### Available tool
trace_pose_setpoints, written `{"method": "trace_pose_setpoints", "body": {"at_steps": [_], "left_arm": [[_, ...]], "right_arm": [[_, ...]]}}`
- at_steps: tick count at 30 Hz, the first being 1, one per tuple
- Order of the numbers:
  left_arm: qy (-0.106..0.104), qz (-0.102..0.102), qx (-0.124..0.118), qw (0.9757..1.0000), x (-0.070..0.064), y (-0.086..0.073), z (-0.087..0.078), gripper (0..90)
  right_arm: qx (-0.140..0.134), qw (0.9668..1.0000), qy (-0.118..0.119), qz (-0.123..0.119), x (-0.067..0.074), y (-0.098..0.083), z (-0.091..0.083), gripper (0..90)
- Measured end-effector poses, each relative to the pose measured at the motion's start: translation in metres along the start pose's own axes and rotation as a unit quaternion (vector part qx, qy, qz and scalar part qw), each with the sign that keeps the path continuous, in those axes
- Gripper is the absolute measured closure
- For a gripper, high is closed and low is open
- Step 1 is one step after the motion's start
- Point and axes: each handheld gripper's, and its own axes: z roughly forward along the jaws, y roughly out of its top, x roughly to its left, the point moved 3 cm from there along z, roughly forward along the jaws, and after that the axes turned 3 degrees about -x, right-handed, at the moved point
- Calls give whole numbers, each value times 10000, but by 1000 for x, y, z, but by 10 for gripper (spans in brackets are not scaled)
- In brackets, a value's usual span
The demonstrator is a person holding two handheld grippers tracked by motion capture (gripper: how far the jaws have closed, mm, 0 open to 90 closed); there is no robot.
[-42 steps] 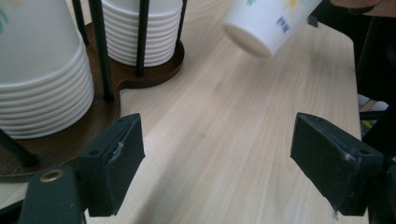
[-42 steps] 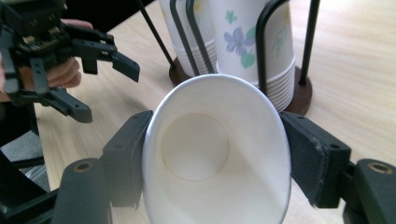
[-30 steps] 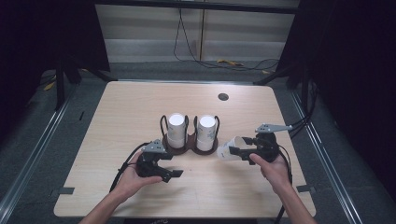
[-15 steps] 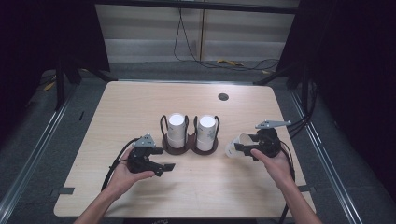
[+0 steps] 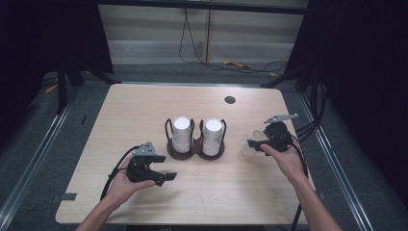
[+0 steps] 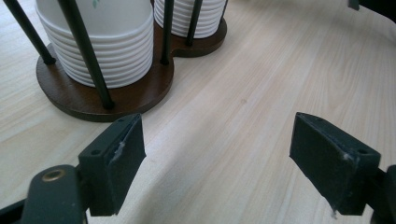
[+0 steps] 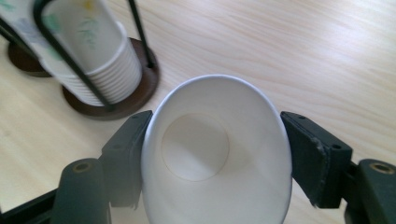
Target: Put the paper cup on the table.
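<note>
A dark wooden cup holder (image 5: pixel 195 148) with black wire loops stands at mid-table and holds two stacks of white paper cups (image 5: pixel 183 129). Right of it, my right gripper (image 5: pixel 257 142) is shut on a single white paper cup (image 5: pixel 250 145), held sideways just above the table. In the right gripper view the pads squeeze this cup (image 7: pixel 215 154) into an oval; the jaws have just been opening slightly with the cup still between them. My left gripper (image 5: pixel 162 167) hangs front left of the holder, open and empty, its jaws having just been opening. The left gripper view puts the holder's base (image 6: pixel 93 100) just ahead of the fingers.
The light wooden table (image 5: pixel 144 110) has a small dark round hole (image 5: pixel 230 100) near its far edge. Black cables trail from both grippers over the table's front and right edges. Dark floor and rails surround the table.
My right gripper has carried the single cup to the right and farther back, away from the holder. The left gripper has drifted slightly left.
</note>
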Motion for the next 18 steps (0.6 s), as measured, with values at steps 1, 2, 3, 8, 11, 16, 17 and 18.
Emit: {"method": "trace_pose_setpoints", "body": {"at_steps": [1,2,3,8,11,16,17,18], "left_arm": [[14,-33,13,10000,1,0,1,179],[-3,-51,12,10000,1,0,1,178],[-3,-51,12,10000,1,0,1,176],[-53,-54,57,10000,0,-1,2,175],[-59,-54,86,9999,0,-1,4,175],[-57,-108,53,9999,1,-1,3,175],[-48,-92,91,9999,1,-1,4,175],[-48,-92,91,9999,1,-1,4,175]], "right_arm": [[72,9999,-82,-25,-3,3,4,283],[105,9998,-141,-42,-4,4,7,282],[105,9998,-141,-42,-4,4,7,282],[240,9990,-383,-17,-9,0,20,277],[222,9988,-432,4,-10,2,23,270],[226,9985,-487,-57,-9,3,29,255],[246,9980,-569,-100,-7,1,33,236],[246,9980,-569,-100,-7,1,33,236]]}}
